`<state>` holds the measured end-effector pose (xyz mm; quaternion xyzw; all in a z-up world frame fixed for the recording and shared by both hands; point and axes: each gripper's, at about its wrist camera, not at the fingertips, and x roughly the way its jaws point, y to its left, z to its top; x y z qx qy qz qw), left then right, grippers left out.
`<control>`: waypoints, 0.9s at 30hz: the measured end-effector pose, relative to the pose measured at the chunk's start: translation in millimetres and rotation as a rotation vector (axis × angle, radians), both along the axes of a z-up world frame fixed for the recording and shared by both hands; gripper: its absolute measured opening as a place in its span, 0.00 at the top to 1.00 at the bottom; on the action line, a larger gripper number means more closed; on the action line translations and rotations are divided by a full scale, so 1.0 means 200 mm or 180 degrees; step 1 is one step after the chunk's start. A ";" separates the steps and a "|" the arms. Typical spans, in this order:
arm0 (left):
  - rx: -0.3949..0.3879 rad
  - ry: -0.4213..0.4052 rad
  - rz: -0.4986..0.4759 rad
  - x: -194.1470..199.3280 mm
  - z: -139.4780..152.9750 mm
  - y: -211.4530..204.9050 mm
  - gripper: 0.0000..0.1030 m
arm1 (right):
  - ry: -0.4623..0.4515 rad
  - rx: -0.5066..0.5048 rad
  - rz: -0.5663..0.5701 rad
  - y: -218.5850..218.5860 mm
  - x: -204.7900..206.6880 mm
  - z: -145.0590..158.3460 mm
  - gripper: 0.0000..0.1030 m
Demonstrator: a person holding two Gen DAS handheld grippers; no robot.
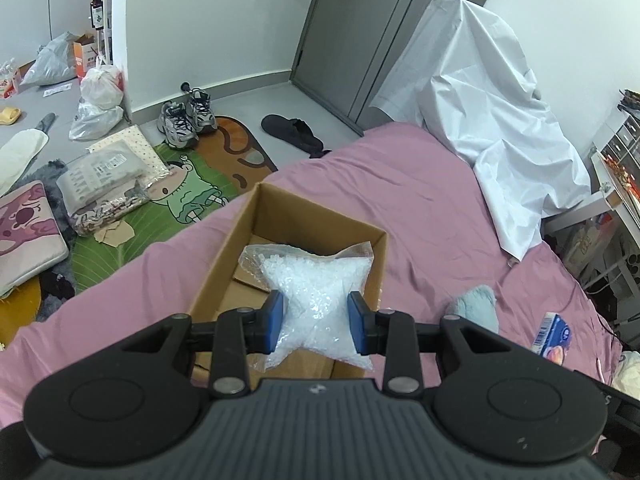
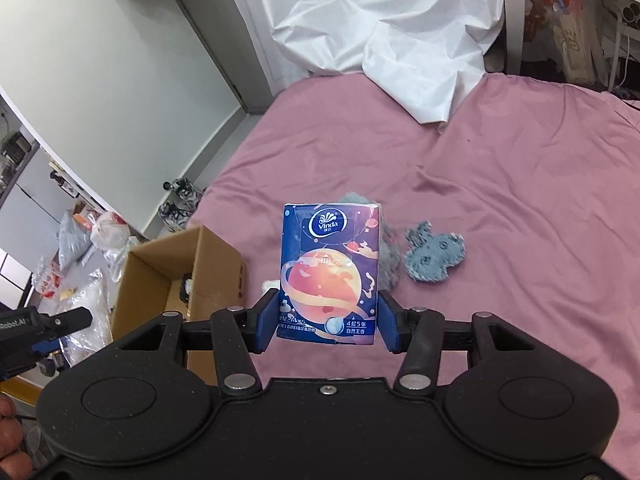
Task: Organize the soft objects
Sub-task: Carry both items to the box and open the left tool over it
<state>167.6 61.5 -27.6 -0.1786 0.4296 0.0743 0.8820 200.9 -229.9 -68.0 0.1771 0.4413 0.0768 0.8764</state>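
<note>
Bed point(image 1: 420, 200): covered in a pink sheet, with a crumpled white sheet point(image 1: 492, 112) at the far end.
Floor, far left: cartoon mat point(image 1: 188, 196), pair of sneakers point(image 1: 188, 118), plastic bags.
Cardboard box point(image 1: 236, 236): open on the bed's left part, near the edge.
Left gripper point(image 1: 316, 322): closed on a clear bag of white pellets point(image 1: 316, 284), held over the box's near end.
Right gripper point(image 2: 328, 322): clamped on a blue Vinda tissue pack point(image 2: 330, 268), upright above the sheet, right of the box.
Blue plush pieces point(image 2: 434, 256): flat on the sheet just behind and right of the pack.
</note>
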 end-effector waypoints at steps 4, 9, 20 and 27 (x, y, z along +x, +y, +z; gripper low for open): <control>0.0028 -0.0001 0.0031 0.01 0.01 0.04 0.68 | -0.0077 0.0039 0.0063 0.05 0.01 0.04 0.52; 0.0021 0.0022 0.0086 0.03 -0.01 0.10 0.68 | -0.0160 0.0093 0.0178 0.14 0.05 0.10 0.52; 0.0168 0.0172 -0.0034 0.12 -0.12 0.16 0.67 | -0.0330 0.0292 0.0420 0.34 0.12 0.15 0.51; 0.0196 0.0249 0.0005 0.23 -0.21 0.18 0.67 | -0.0377 0.0306 0.0628 0.42 0.14 0.14 0.51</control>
